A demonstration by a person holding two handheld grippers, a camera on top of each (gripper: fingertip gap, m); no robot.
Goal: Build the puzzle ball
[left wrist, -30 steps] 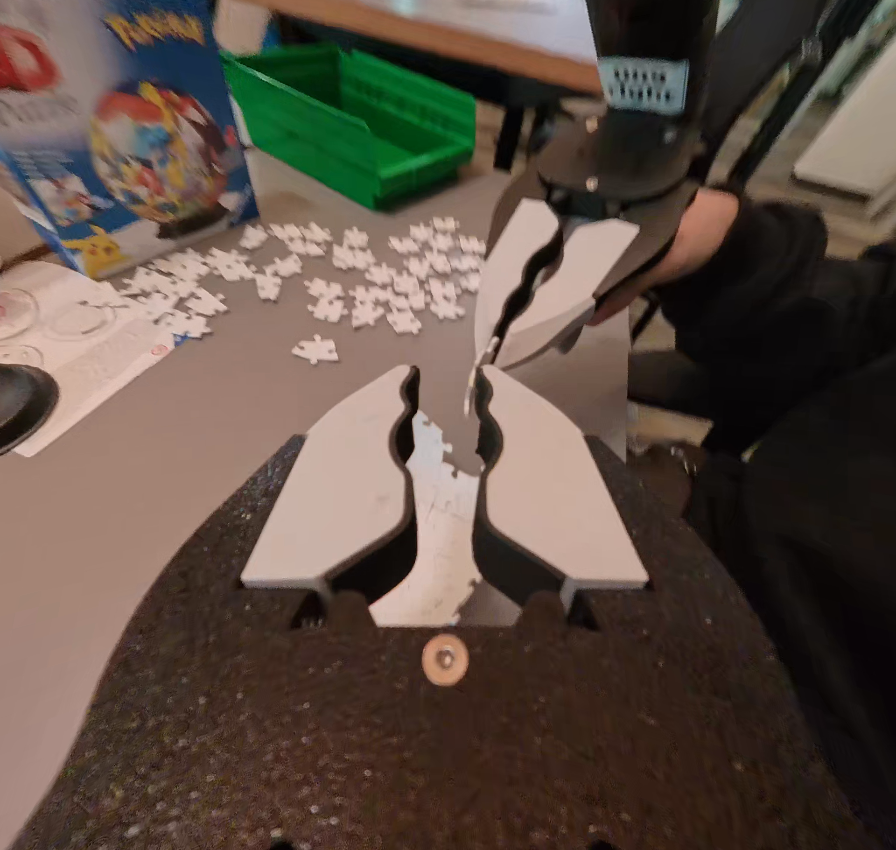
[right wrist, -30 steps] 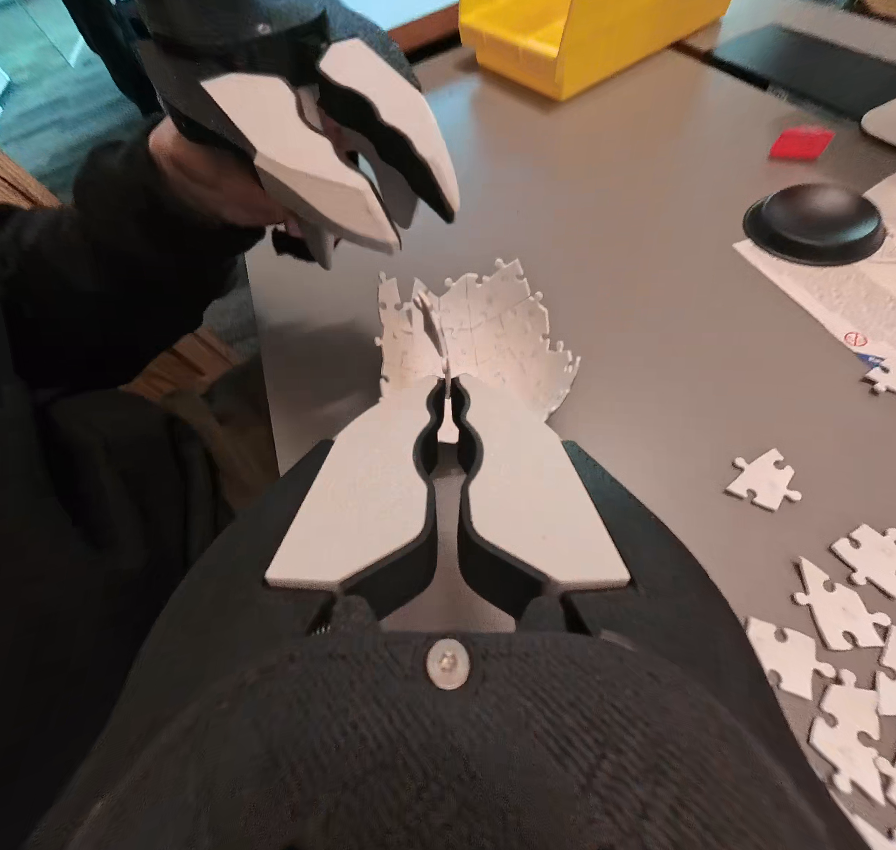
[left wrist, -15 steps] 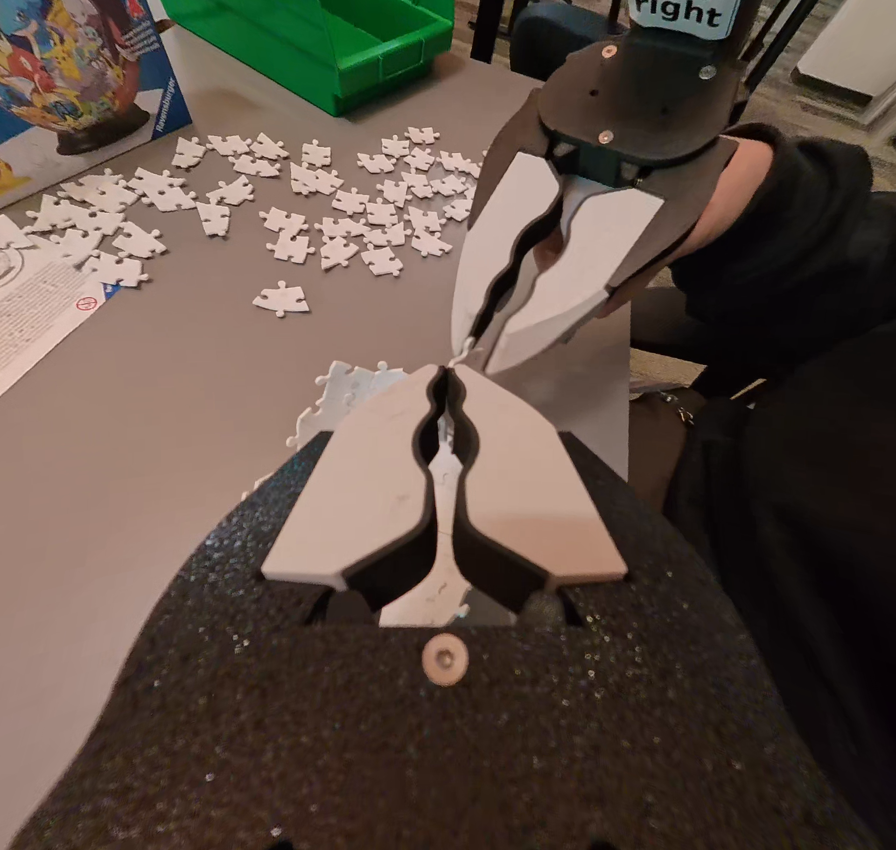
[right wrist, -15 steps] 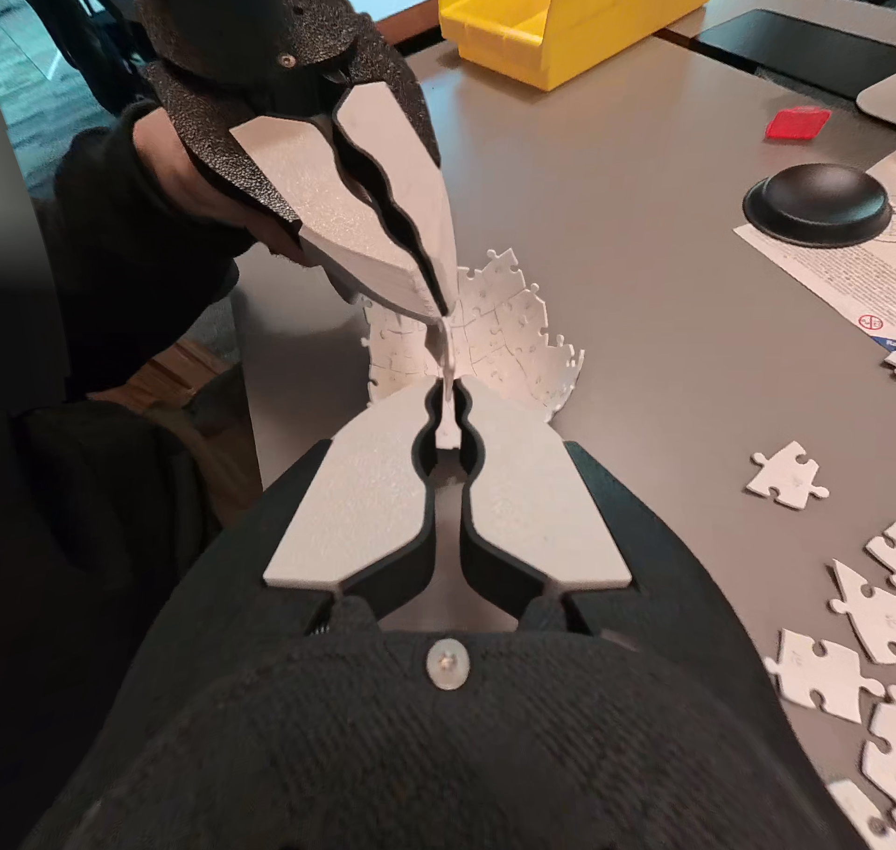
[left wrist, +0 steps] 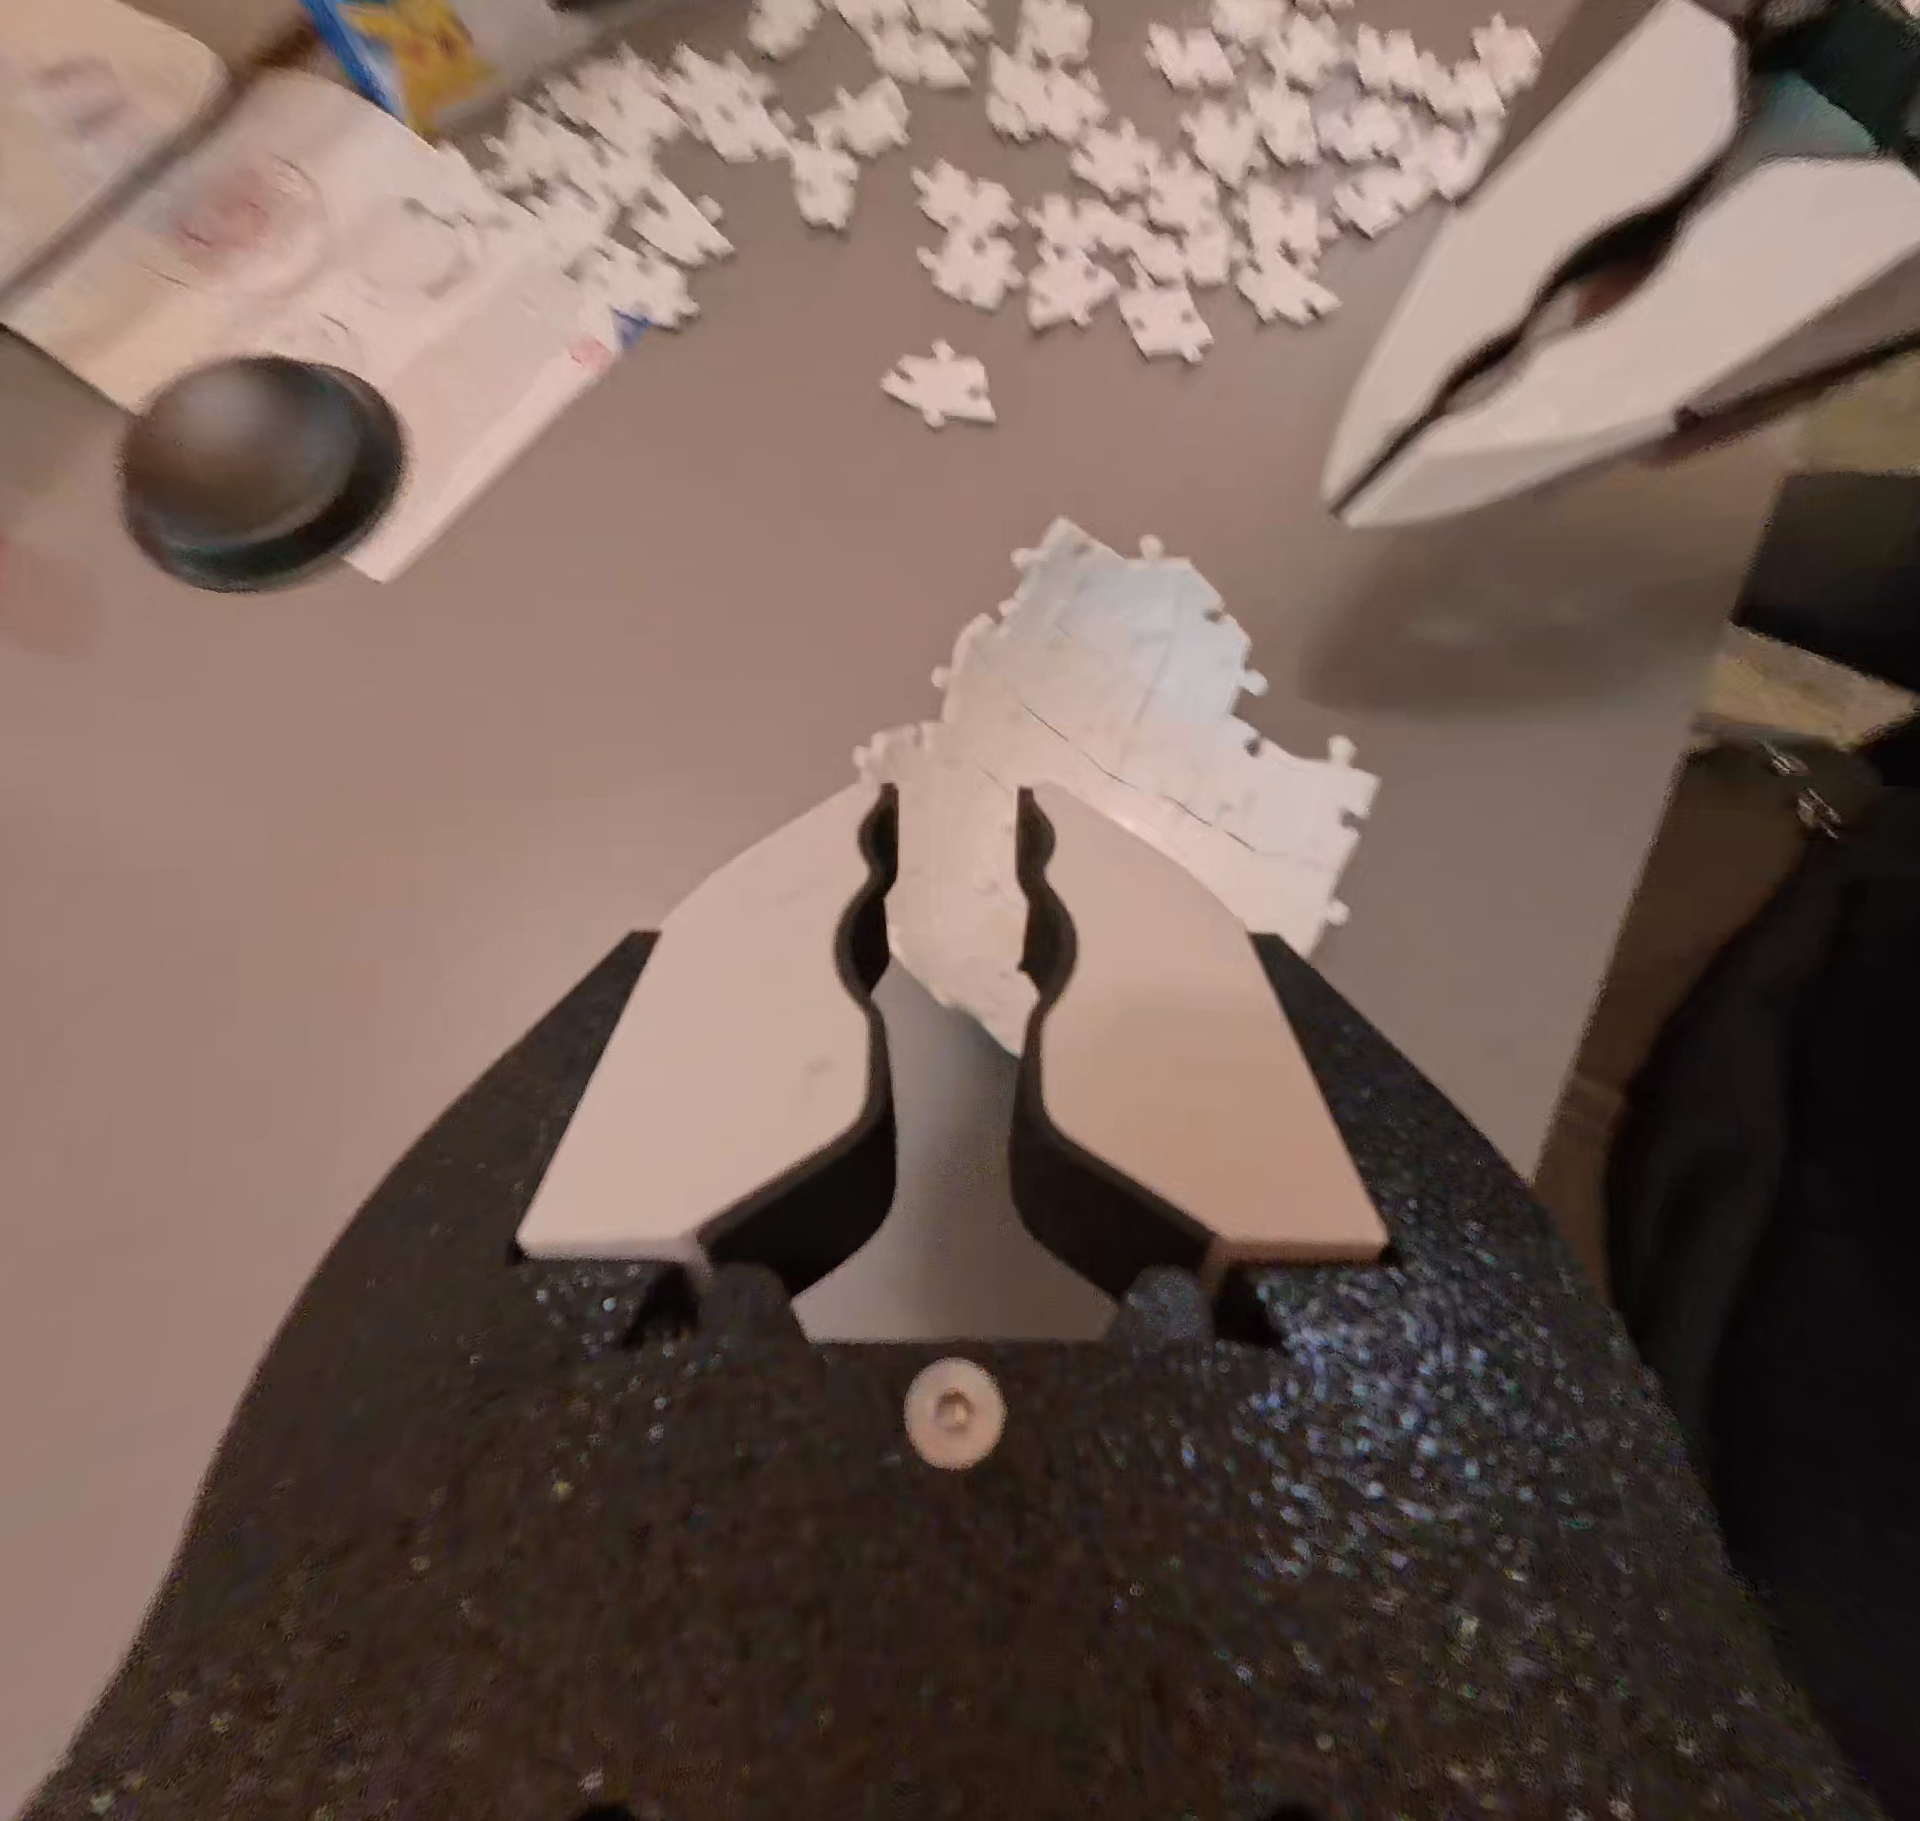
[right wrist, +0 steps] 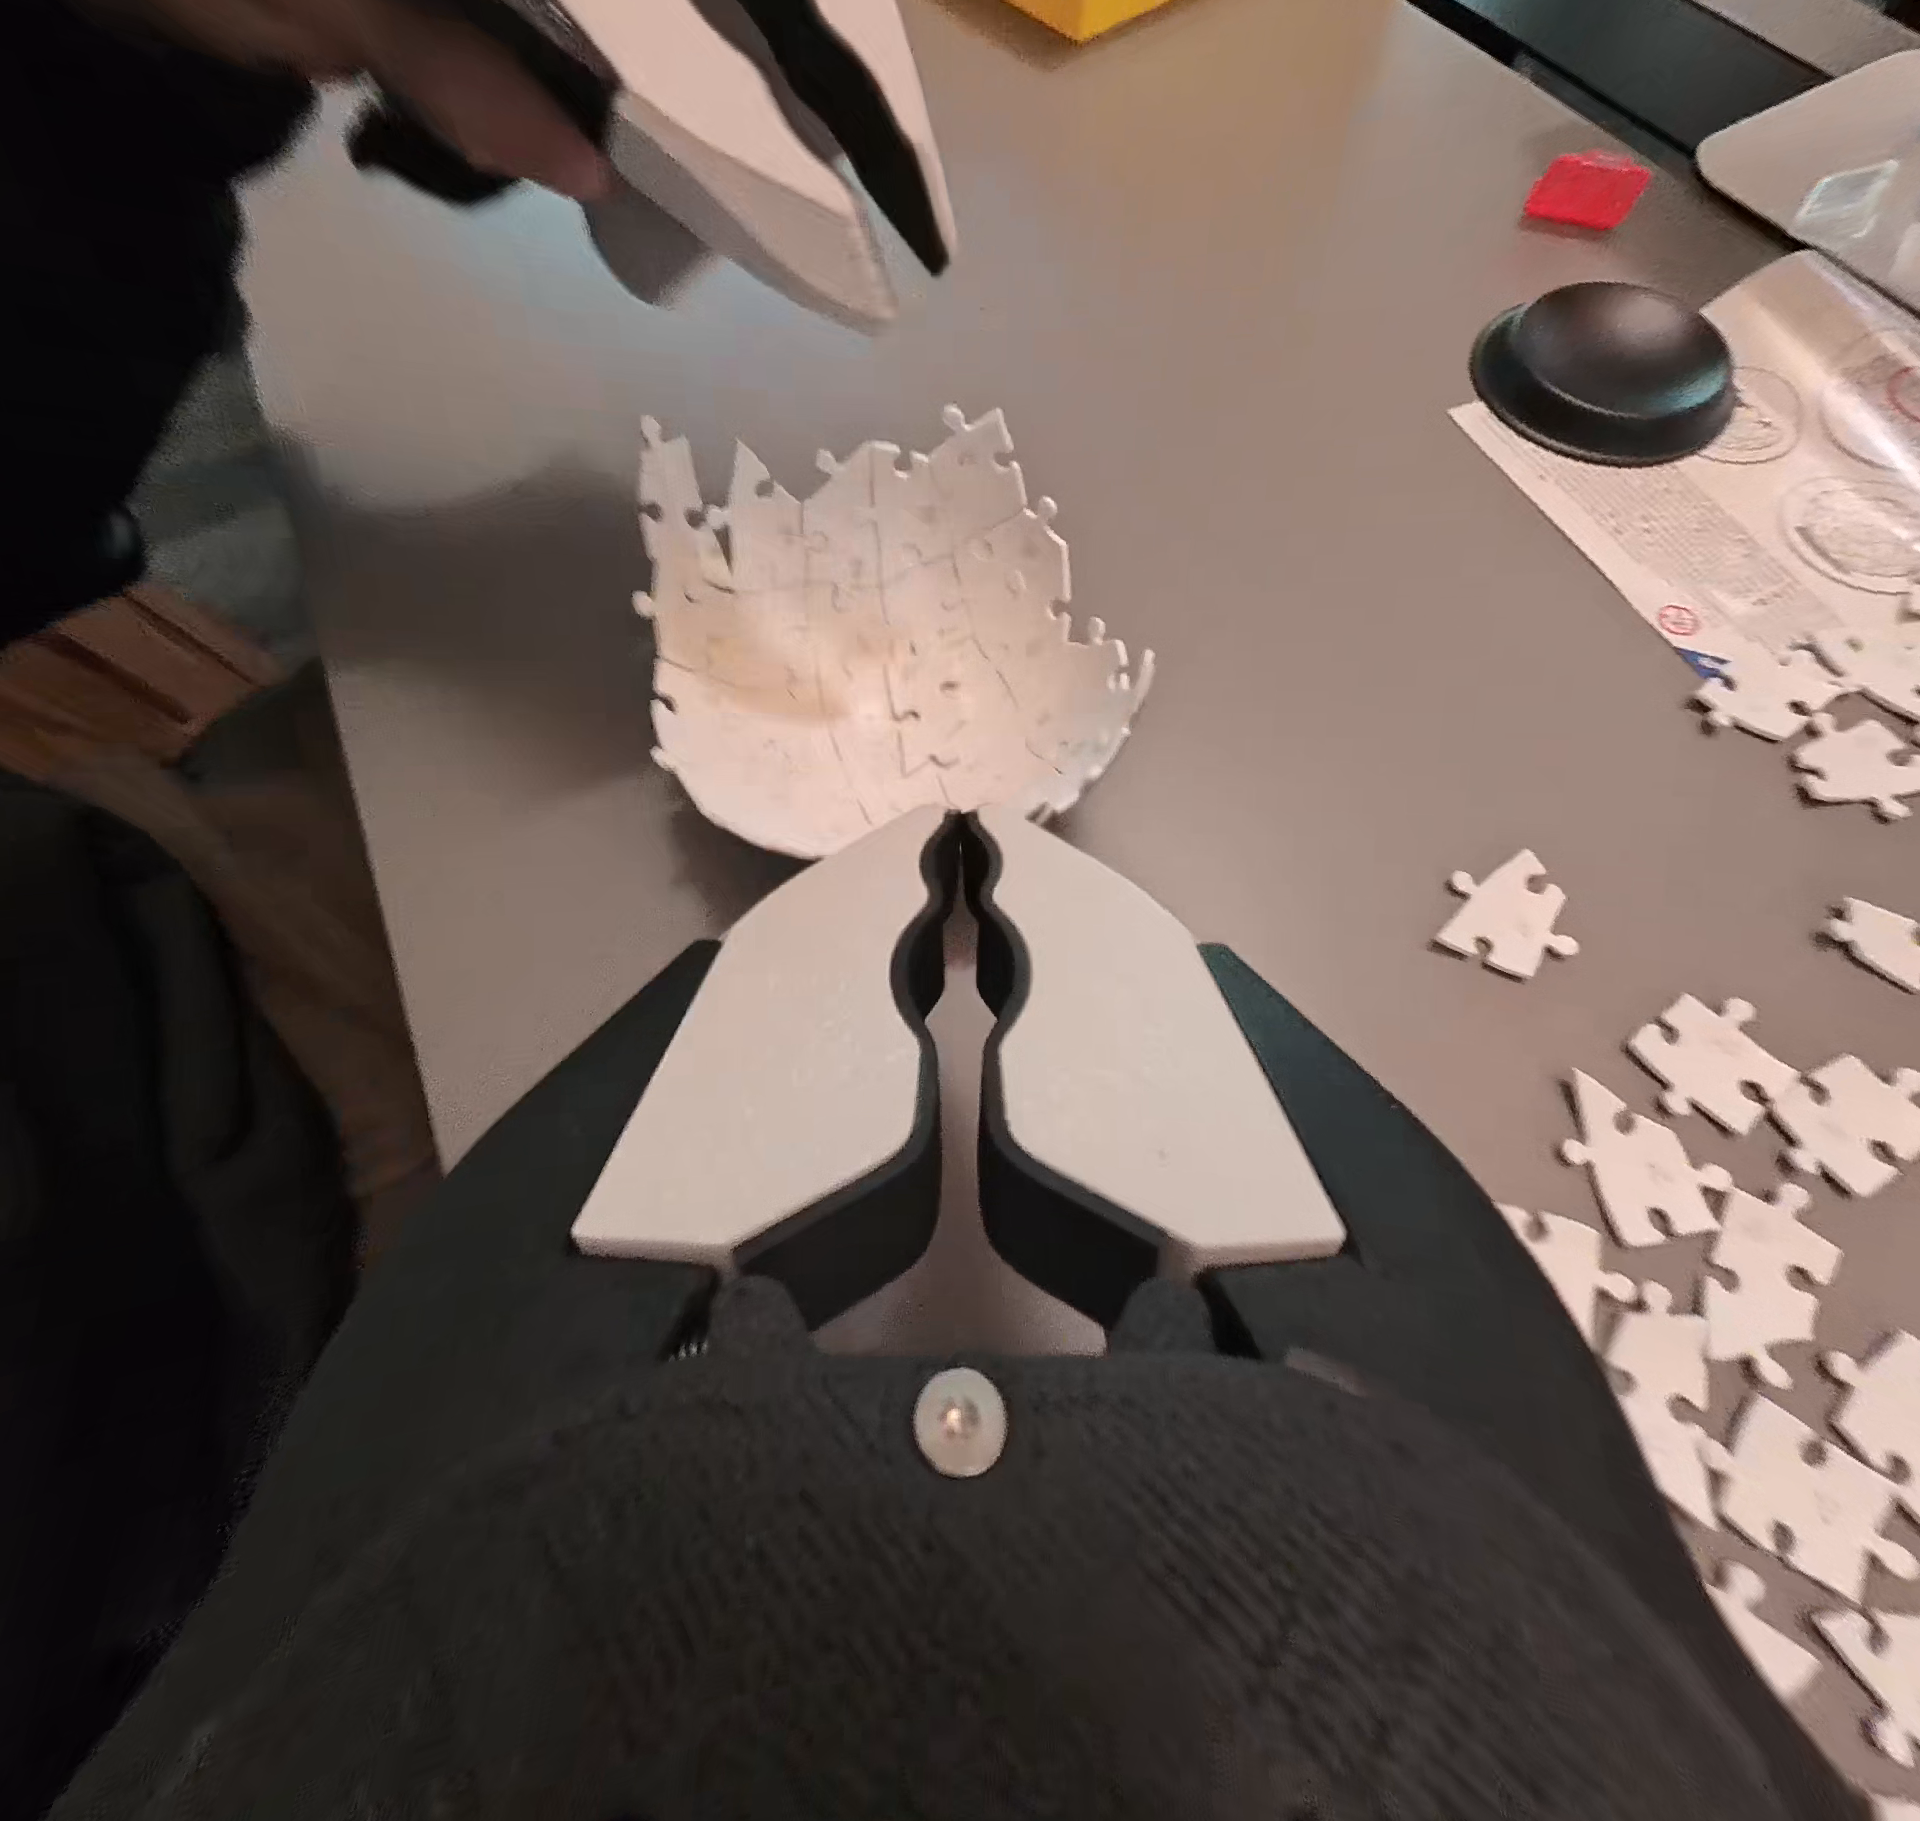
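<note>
Grey tabletop (right wrist: 1299, 483) carries the curved puzzle shell (right wrist: 873, 649). Left hand-held gripper (left wrist: 951, 815) hangs apart above it; right hand-held gripper (right wrist: 961, 831), pressed together and empty, sits at its six o'clock rim. Loose pieces (right wrist: 1704, 1200) lie at three o'clock: fetch one, steady the shell.
</note>
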